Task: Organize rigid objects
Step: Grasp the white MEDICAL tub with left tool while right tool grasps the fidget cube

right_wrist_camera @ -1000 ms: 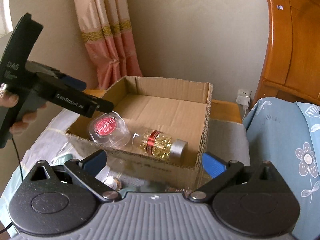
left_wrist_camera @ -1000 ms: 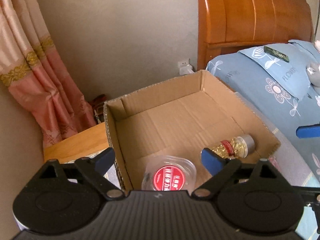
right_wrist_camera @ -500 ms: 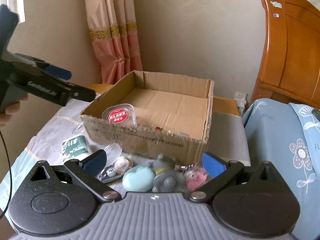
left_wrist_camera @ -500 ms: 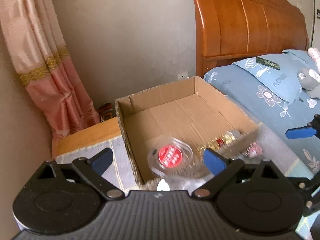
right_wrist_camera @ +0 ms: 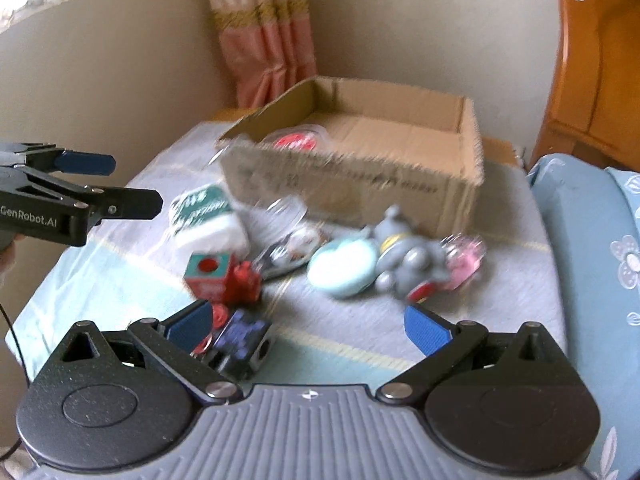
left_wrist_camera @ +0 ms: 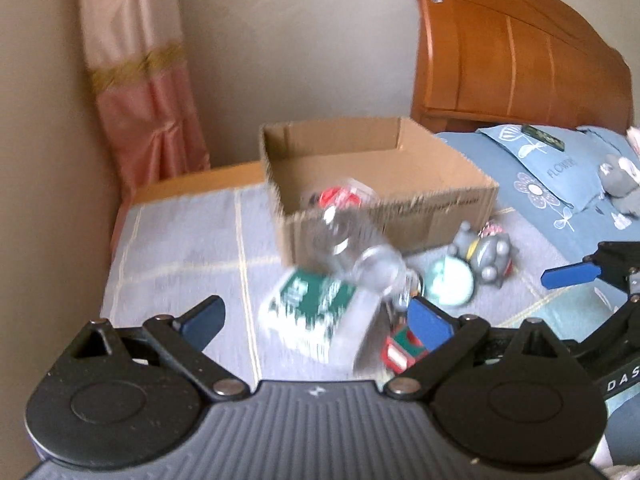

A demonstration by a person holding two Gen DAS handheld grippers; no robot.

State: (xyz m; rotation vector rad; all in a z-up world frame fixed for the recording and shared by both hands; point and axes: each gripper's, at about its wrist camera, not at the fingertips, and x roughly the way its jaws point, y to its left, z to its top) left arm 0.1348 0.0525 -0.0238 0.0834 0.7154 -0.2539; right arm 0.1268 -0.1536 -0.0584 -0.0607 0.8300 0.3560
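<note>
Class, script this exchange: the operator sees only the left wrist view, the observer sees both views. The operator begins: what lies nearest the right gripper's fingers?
Observer: A dark blue block with a round hole in one end lies by the right gripper's left finger.
Operator: Is that gripper open?
Observer: Yes, its jaws stand wide apart and hold nothing.
Operator: Is anything beside the green-and-red cube?
Observer: A small red toy sits right beside it, on the side away from the wall.

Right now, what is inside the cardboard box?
Inside the cardboard box, a clear container with a red label shows above the near wall; that wall hides the rest of the floor.
</note>
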